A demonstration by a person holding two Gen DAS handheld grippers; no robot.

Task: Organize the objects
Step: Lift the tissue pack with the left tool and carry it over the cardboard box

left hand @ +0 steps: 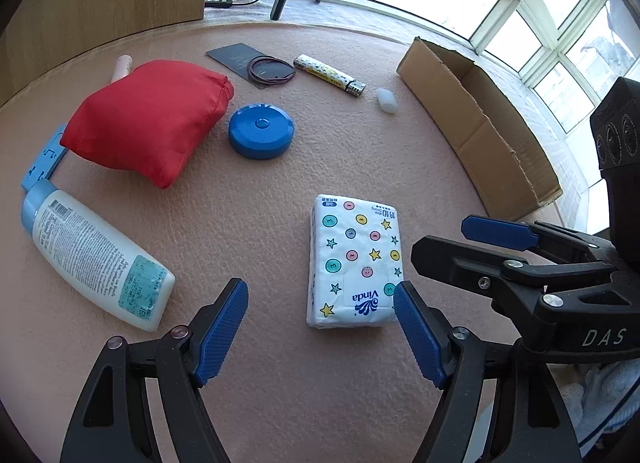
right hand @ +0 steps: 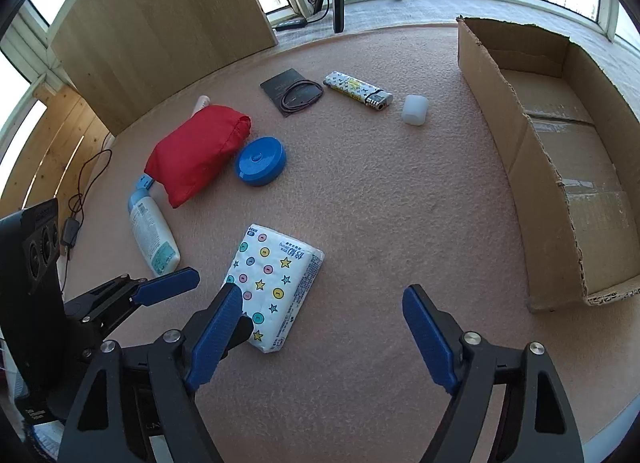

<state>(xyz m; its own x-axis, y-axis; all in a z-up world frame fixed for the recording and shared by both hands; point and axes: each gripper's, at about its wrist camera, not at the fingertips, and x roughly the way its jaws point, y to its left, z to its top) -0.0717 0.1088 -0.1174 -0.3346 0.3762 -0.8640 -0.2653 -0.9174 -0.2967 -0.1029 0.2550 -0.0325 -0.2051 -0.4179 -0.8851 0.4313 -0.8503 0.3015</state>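
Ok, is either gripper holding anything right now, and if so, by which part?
Nothing is held. The left gripper and right gripper are both open, hovering near the tissue pack, which lies flat on the table.

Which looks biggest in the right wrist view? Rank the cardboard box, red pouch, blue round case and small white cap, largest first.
1. cardboard box
2. red pouch
3. blue round case
4. small white cap

The cap lies farther from the camera than the case, which shrinks it somewhat, but it looks clearly smallest anyway.

left gripper (left hand: 320,327) | black frame | ribbed blue fingers (left hand: 220,331) | silver screws | "DAS" marking
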